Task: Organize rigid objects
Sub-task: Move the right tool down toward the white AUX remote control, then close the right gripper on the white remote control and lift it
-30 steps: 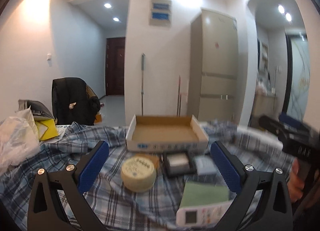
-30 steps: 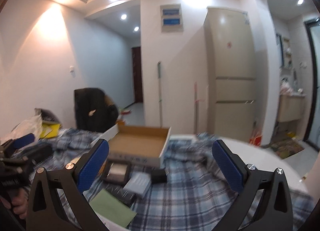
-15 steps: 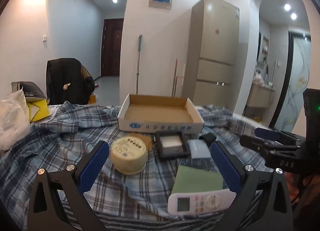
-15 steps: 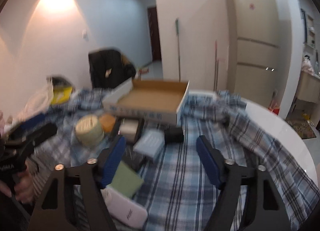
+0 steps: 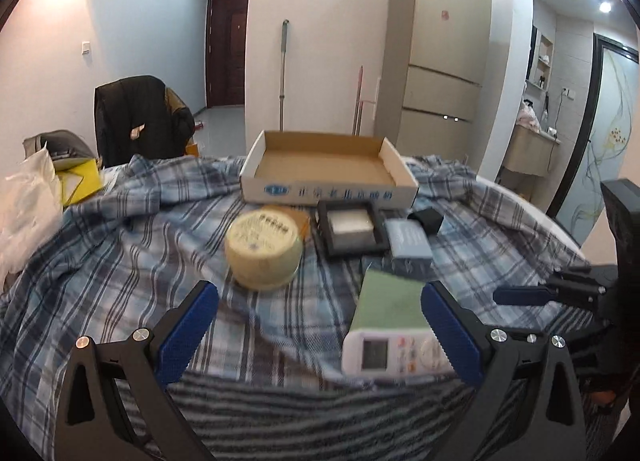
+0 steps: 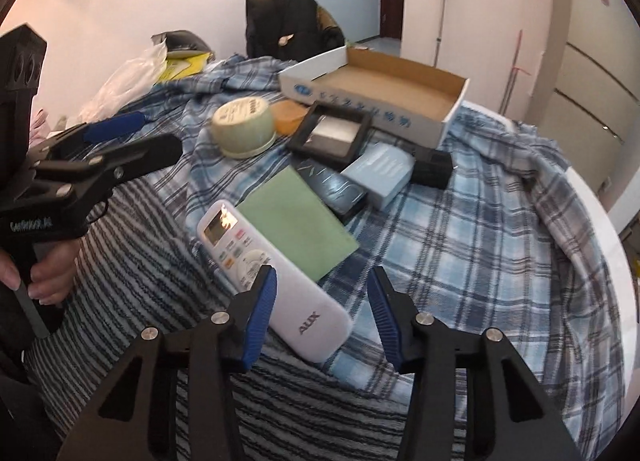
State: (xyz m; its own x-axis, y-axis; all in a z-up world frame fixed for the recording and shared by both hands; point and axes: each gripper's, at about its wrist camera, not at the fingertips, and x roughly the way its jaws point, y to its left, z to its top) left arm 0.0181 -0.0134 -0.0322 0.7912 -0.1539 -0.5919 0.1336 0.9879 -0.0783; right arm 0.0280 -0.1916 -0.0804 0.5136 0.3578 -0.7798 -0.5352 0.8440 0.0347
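A white remote (image 6: 272, 269) lies on the cloth, partly over a green pad (image 6: 300, 225). My right gripper (image 6: 322, 301) hangs over the remote's near end with its jaws closing. The left pad is at the remote's edge, while the right pad stands clear of it. My left gripper (image 5: 318, 325) is wide open above the cloth, with the remote (image 5: 392, 351) by its right finger. Beyond lie a round cream tub (image 5: 262, 249), a black framed box (image 5: 352, 229), a pale blue box (image 5: 410, 241) and an open cardboard tray (image 5: 328, 169).
Plaid cloth (image 6: 460, 245) covers a round white table (image 6: 600, 213), with a striped cloth (image 6: 132, 261) at the near side. A plastic bag (image 5: 24, 209) and a yellow item (image 5: 80, 181) lie at the far left. A jacket-draped chair (image 5: 136, 117) and a fridge (image 5: 440, 61) stand behind.
Both views have tipped down toward the table. My right gripper has dropped over the white remote and its jaws have narrowed from wide open. The left gripper stays wide open.
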